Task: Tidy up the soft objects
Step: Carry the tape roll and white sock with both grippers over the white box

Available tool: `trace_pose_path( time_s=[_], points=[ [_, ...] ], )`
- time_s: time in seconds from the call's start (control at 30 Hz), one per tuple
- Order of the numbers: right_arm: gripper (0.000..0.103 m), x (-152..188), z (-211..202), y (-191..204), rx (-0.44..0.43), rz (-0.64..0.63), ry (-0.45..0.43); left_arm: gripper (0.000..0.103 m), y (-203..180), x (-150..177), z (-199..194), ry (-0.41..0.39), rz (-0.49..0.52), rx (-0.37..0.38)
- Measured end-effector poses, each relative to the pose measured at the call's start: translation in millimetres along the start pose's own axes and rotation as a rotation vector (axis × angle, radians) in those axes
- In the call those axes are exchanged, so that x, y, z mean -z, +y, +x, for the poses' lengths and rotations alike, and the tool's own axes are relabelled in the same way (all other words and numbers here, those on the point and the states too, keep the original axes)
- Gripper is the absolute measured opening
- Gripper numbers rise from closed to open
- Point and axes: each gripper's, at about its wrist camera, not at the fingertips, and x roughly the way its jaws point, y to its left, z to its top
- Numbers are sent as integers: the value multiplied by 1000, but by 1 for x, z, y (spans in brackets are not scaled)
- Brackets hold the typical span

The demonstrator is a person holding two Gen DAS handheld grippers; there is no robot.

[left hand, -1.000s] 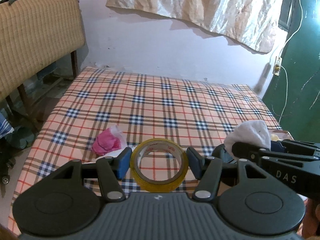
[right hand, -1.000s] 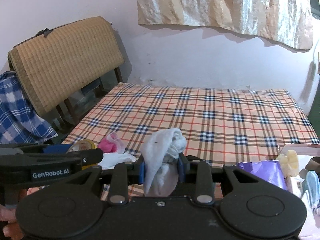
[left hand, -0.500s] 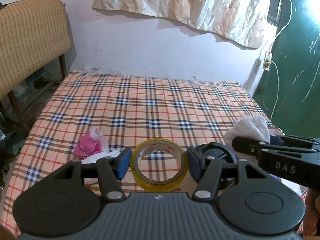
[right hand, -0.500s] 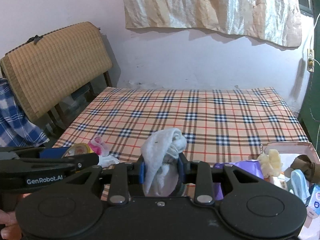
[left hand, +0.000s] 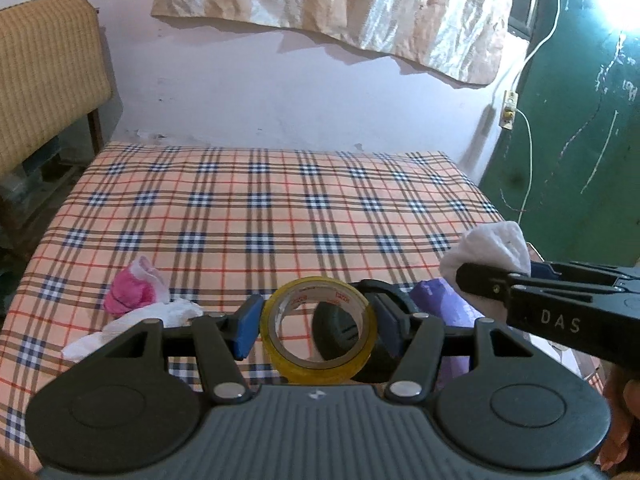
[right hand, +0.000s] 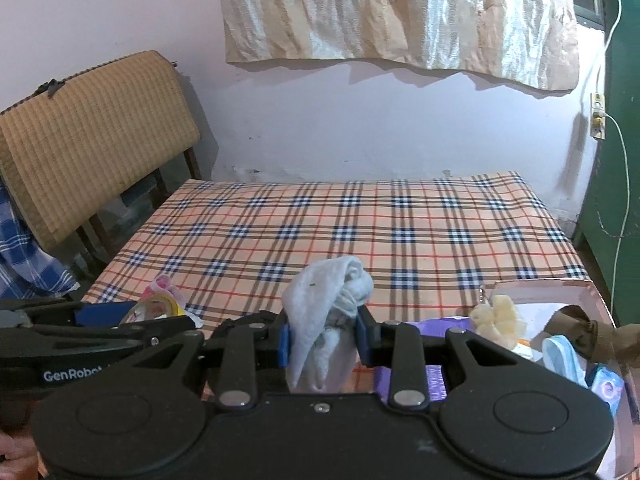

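Observation:
My left gripper (left hand: pixel 318 326) is shut on a yellow roll of tape (left hand: pixel 318 336), held upright between its blue pads above the checked bed. In the right wrist view, my right gripper (right hand: pixel 322 338) is shut on a bunched white cloth (right hand: pixel 326 300) that sticks up between its pads. The same cloth (left hand: pixel 488 252) shows at the right of the left wrist view, in the right gripper's black jaw. A pink cloth (left hand: pixel 132 292) and a white cloth (left hand: pixel 148 318) lie on the bed at the near left. The tape roll (right hand: pixel 158 308) also shows at the left of the right wrist view.
The bed has a checked sheet (left hand: pixel 260 208). A pink box (right hand: pixel 600 300) at the near right holds a yellow puff (right hand: pixel 498 320), a brown item and light-blue things. A purple bag (left hand: pixel 436 304) and a black round object (left hand: pixel 340 328) lie near the grippers. A woven headboard (right hand: pixel 92 128) leans at the left.
Both grippers have shifted to the right over the bed, each keeping its hold. The pink box has come further into the right wrist view.

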Motion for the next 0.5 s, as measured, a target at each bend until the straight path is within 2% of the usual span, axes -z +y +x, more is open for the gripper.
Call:
trace_pose_path(
  time_s=[0.5],
  points=[
    [38,3,-11,-36,44,42,-9,61,-32,1,9,9,36,53]
  ],
)
